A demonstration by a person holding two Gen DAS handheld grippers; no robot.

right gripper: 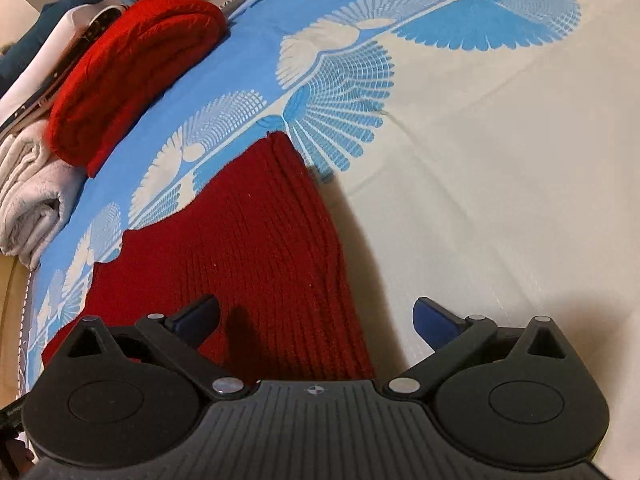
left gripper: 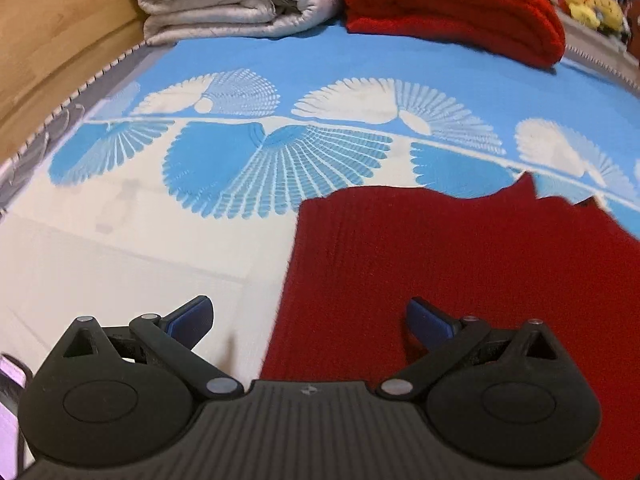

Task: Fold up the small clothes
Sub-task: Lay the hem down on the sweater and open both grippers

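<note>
A dark red knitted garment (left gripper: pixel 460 264) lies flat on the bed's blue and cream patterned cover (left gripper: pixel 132 240). My left gripper (left gripper: pixel 310 314) hangs open above the garment's left edge, one blue pad over the cream cover and the other over the knit. In the right wrist view the same garment (right gripper: pixel 248 248) stretches away to the left. My right gripper (right gripper: pixel 316 316) is wide open above the garment's right edge, its left fingertip (right gripper: pixel 198 314) over the knit and its right fingertip over bare cover. Neither gripper holds anything.
A folded bright red blanket (left gripper: pixel 452 4) and a folded whitish blanket (left gripper: pixel 228 0) lie at the far edge of the bed. A wooden surface (left gripper: pixel 52 36) borders the bed at the left. Yellow soft toys (left gripper: pixel 592 0) sit at the far right.
</note>
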